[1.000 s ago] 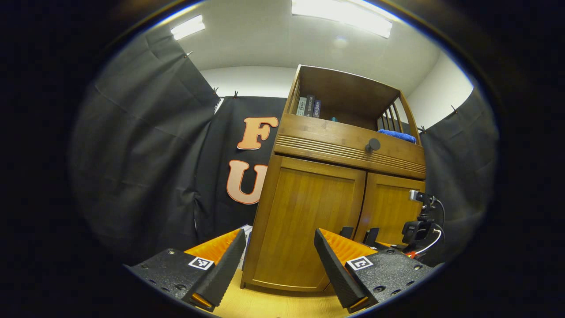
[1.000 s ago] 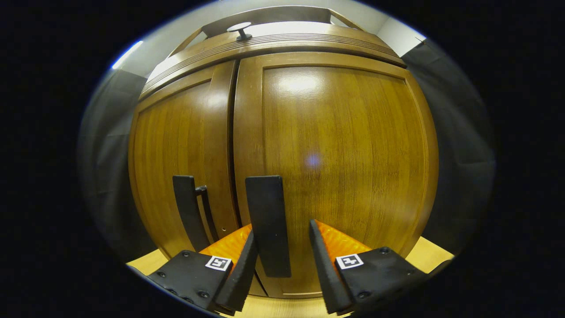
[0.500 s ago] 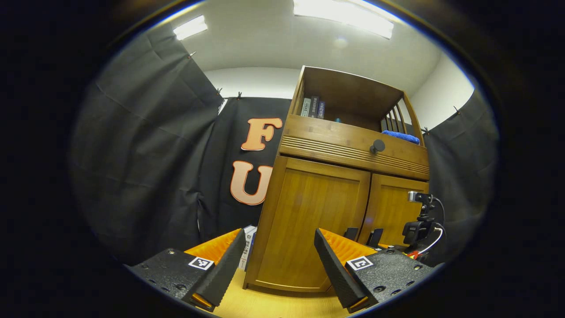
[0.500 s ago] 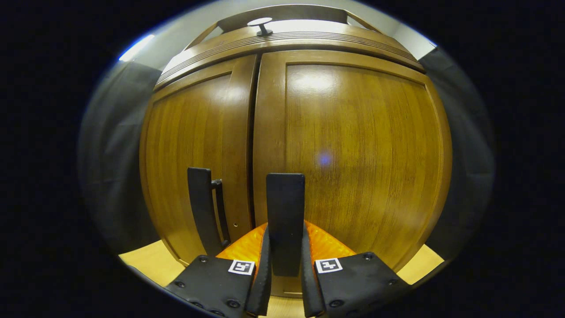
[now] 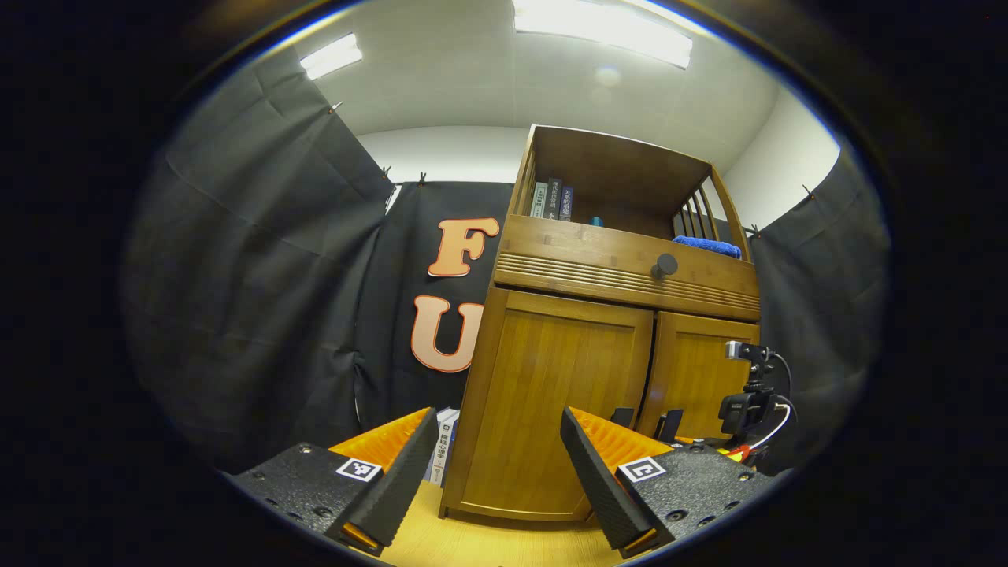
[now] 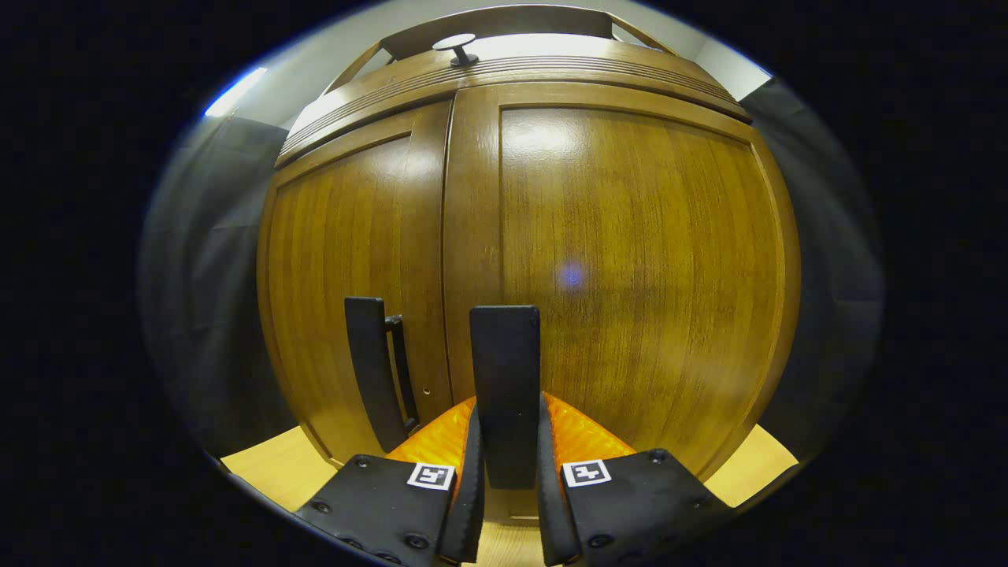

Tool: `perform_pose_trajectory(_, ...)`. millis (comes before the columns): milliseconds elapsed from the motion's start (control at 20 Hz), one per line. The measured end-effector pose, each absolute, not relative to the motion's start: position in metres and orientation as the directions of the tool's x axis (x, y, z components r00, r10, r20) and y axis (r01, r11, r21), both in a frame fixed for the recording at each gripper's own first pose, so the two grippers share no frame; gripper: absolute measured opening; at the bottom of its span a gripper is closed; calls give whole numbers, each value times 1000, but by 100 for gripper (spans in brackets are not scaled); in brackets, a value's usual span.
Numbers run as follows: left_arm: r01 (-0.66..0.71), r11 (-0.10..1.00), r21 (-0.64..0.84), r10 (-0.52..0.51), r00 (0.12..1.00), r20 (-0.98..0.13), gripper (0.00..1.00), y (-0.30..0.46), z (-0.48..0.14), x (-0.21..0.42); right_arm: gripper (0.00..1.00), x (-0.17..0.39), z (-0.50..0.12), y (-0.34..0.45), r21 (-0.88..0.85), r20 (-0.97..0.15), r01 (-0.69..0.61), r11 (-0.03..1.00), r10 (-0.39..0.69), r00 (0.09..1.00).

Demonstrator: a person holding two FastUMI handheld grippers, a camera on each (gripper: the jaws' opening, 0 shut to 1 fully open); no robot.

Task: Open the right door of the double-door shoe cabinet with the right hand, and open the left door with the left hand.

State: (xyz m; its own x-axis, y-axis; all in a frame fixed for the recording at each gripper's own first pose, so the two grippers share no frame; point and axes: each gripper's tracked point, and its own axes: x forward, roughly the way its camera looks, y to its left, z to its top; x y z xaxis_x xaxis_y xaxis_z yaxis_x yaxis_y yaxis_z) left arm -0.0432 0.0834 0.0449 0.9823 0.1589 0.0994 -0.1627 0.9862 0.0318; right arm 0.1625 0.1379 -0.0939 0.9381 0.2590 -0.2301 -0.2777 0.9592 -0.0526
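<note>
Right claw (image 6: 505, 504) clenched on the right door handle (image 6: 505, 378), a flat black bar standing upright, long axis vertical, low on the right door (image 6: 638, 268) beside the centre seam. Left claw (image 5: 498, 472) released, well short of the closed left door (image 5: 551, 402).
</note>
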Motion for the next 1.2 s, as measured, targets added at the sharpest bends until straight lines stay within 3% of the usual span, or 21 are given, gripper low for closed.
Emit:
perform_pose_trajectory(50,-168,985,33,164,982,98,98,84,44,-44,41,160,-92,138,-50,-230,-283,958,265,936)
perform_pose_trajectory(100,-171,985,34,167,981,95,98,85,44,-47,32,159,-89,138,-50,-230,-290,956,271,935)
perform_pose_trajectory(350,-160,987,31,157,985,78,94,78,42,-55,41,144,-79,132,-55,-235,-322,945,301,924)
perform_pose_trajectory(600,-122,992,36,119,990,78,94,58,43,-60,32,128,-65,119,-48,-239,-322,945,302,923)
perform_pose_trajectory(700,-103,994,32,100,992,71,94,48,40,-62,37,116,-63,108,-41,-231,-322,946,305,924)
perform_pose_trajectory(750,-93,995,28,91,993,69,91,44,40,-62,33,111,-61,104,-37,-226,-320,947,304,926)
perform_pose_trajectory(800,-84,996,23,83,995,63,95,40,38,-62,34,104,-60,98,-35,-223,-316,948,300,927)
perform_pose_trajectory(950,-60,998,12,60,998,35,92,28,28,-60,37,89,-59,79,-35,-211,-296,955,282,936)
perform_pose_trajectory(1100,-44,999,21,44,999,22,94,21,18,-56,31,70,-50,53,-29,-188,-269,963,260,947)
perform_pose_trajectory(1200,-48,998,46,47,999,9,94,20,13,-53,36,61,-49,40,-22,-193,-257,966,248,949)
